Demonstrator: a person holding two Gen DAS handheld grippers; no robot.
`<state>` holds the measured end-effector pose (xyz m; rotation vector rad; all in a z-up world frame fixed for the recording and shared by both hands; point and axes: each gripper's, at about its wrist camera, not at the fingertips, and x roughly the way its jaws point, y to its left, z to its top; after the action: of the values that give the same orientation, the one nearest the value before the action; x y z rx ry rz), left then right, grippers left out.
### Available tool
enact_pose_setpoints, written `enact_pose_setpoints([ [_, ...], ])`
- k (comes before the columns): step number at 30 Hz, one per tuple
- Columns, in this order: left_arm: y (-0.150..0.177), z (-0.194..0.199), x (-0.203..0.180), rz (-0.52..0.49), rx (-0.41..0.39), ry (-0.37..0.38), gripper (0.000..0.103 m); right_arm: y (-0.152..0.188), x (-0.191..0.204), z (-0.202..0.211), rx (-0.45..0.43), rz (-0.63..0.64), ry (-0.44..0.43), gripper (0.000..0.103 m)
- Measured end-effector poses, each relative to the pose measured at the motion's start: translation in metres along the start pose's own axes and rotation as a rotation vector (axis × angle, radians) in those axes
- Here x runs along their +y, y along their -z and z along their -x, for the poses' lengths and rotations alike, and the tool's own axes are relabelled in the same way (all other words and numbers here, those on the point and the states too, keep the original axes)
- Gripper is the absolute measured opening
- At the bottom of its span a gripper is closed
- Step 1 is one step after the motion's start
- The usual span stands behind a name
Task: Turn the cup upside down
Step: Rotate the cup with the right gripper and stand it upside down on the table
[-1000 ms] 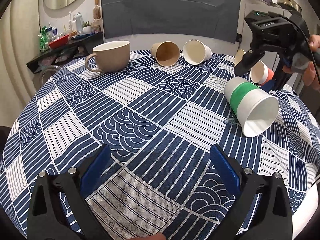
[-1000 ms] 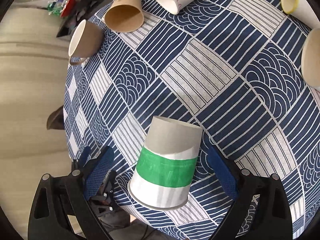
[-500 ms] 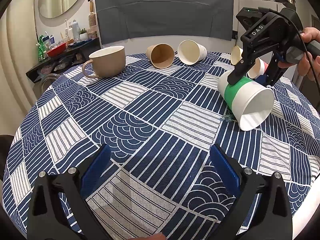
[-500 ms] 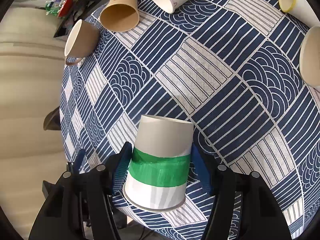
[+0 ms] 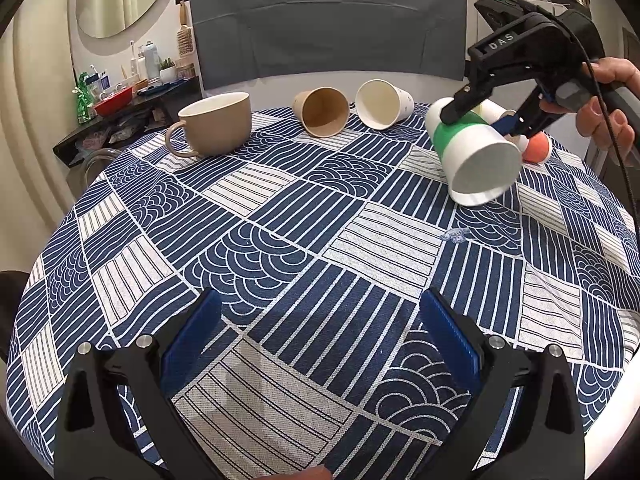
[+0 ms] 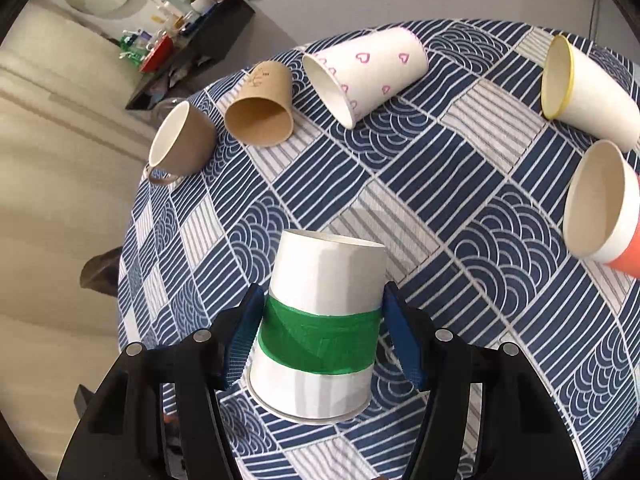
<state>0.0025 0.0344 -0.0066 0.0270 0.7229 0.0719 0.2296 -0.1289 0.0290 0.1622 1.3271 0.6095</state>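
At the lower middle of the right wrist view, the right tongs (image 6: 322, 336) clamp the green-banded cup (image 6: 320, 328) clear above the counter (image 6: 460, 200), while the left tongs (image 5: 320, 336) gape wide, holding nothing.

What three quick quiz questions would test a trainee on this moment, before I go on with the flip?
1. True or false: the right gripper grips the green-banded cup across its band.
2. Which one stands upright on the tablecloth? A) the tan mug B) the brown paper cup C) the heart-print cup
3. Fill in: the left gripper is open and holds ____.

Key: 1 true; 2 A; 3 nothing.
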Motion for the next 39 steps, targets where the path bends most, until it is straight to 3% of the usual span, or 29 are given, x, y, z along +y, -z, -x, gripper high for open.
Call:
enact_pose_setpoints([
  [8, 0.001, 0.002, -0.009, -0.048, -0.012, -0.024, 0.097, -0.001, 0.016, -0.004, -0.143, 0.091, 0.068, 0.057],
  [16, 0.001, 0.004, -0.009, -0.046, -0.025, -0.025, 0.097, 0.033, 0.047, 0.005, -0.355, 0.26, 0.238, 0.057],
  [27, 0.001, 0.005, -0.008, -0.038, -0.029, -0.033, 0.097, 0.081, 0.053, 0.013, -0.43, 0.337, 0.299, 0.057],
  [39, 0.001, 0.004, -0.007, -0.031, -0.031, -0.042, 0.097, 0.107, 0.048, 0.019, -0.456, 0.353, 0.307, 0.057],
])
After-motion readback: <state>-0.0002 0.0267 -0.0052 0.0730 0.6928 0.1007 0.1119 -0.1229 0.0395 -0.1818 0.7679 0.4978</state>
